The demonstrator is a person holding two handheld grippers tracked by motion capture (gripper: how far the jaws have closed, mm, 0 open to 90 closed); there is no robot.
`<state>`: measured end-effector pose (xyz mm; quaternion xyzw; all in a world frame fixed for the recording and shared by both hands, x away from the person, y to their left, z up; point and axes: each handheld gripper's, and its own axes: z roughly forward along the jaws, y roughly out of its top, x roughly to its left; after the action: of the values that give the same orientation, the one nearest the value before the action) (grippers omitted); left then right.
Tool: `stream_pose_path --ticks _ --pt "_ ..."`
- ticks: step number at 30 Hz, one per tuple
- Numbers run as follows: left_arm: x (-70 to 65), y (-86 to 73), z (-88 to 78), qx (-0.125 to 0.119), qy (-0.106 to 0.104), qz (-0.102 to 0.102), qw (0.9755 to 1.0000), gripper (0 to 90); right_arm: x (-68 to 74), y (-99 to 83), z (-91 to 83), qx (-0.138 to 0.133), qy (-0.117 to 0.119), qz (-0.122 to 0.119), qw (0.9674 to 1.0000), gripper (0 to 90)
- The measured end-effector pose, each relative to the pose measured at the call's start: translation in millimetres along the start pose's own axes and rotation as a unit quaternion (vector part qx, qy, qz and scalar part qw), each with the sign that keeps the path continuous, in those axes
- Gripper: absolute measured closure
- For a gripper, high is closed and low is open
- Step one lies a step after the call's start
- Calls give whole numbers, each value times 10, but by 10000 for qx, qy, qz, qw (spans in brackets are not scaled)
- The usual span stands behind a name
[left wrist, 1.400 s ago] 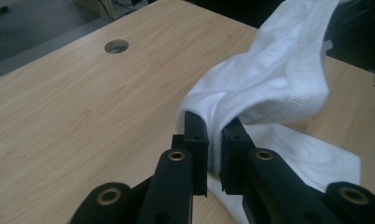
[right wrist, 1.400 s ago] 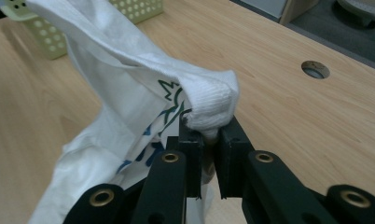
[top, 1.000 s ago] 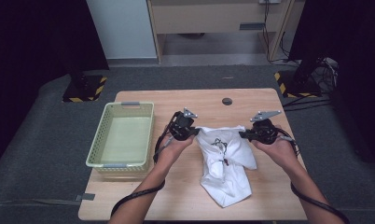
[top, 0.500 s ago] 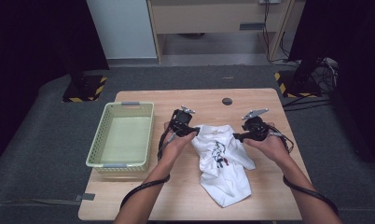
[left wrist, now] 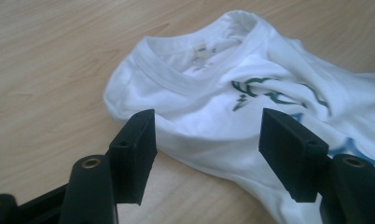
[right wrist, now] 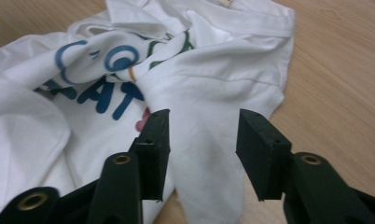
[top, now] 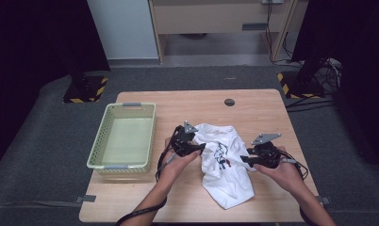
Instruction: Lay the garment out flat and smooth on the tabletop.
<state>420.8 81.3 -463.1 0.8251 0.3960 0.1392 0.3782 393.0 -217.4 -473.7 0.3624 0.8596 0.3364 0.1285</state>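
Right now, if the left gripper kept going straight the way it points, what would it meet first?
The white T-shirt: the left gripper stands open, its fingers framing the shirt's folded edge below the collar. Depth is hard to judge, so the fingers might brush the wooden table too.

The T-shirt is white, printed with blue letters, dark green curls and a small spot of red and orange. Both the left claw and the right claw are black, with brass-coloured rivets, and each carries a grey plate. The tabletop is pale wood with a fine grain and a dark round plug at its far side. The basket on the left is pale yellow-green. The floor is dark grey, with black-and-yellow striped blocks.
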Motion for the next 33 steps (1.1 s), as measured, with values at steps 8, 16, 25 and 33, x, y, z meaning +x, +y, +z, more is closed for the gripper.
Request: stream_pose_path --ticks 8,16,25,33 --pt "-279 -100 -30 -80 -378 175 9991 387 165 -245 141 366 -262 -155 9989 450" --pt "-443 -198 68 51 -483 440 9979 484 136 -281 179 379 -330 -115 9987 595" --pt "-534 -193 205 -14 -384 586 9975 595 147 -288 230 370 -245 -197 9988 797" --pt "-496 -231 303 221 -400 705 9965 801 137 -275 222 329 -201 -136 9992 861"
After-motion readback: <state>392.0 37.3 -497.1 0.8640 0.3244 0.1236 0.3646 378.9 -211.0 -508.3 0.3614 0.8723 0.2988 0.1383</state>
